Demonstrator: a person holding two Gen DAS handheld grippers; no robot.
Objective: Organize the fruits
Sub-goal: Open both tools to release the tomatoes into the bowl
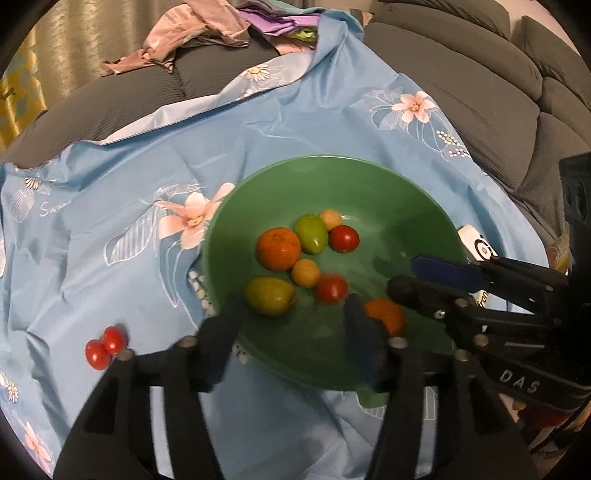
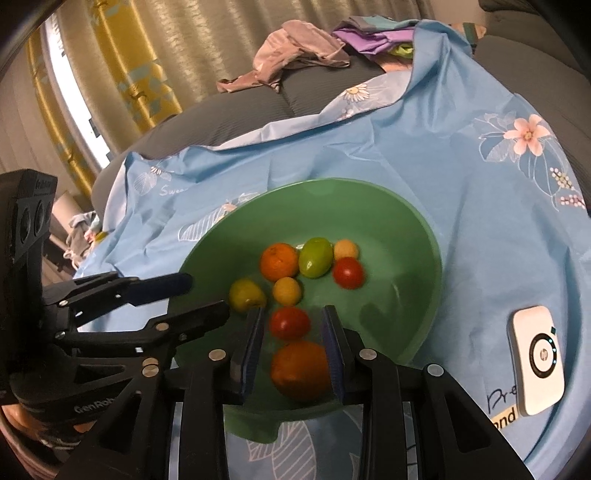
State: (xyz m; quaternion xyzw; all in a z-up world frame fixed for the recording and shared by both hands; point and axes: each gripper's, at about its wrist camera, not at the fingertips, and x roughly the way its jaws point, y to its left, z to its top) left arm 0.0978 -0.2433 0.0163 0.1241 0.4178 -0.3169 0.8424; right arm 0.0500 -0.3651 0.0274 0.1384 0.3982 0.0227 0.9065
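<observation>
A green bowl (image 1: 332,159) (image 2: 406,206) on the blue floral cloth holds several fruits: an orange (image 1: 277,249), green ones, small yellow ones and red tomatoes. My left gripper (image 1: 293,301) (image 2: 207,295) stands open over the bowl's near side. Nothing is between its pads, and a blurred red tomato (image 1: 331,289) lies in the bowl just ahead of it. My right gripper (image 2: 292,310) (image 1: 404,274) is over the bowl's near right part, shut on a second orange (image 2: 301,369) (image 1: 386,314). Two red tomatoes (image 1: 105,347) lie on the cloth left of the bowl.
A white device (image 2: 537,360) (image 1: 476,243) lies on the cloth right of the bowl. The cloth (image 1: 295,122) covers a grey sofa (image 1: 480,92). A heap of clothes (image 1: 192,33) sits at the back, with curtains behind it.
</observation>
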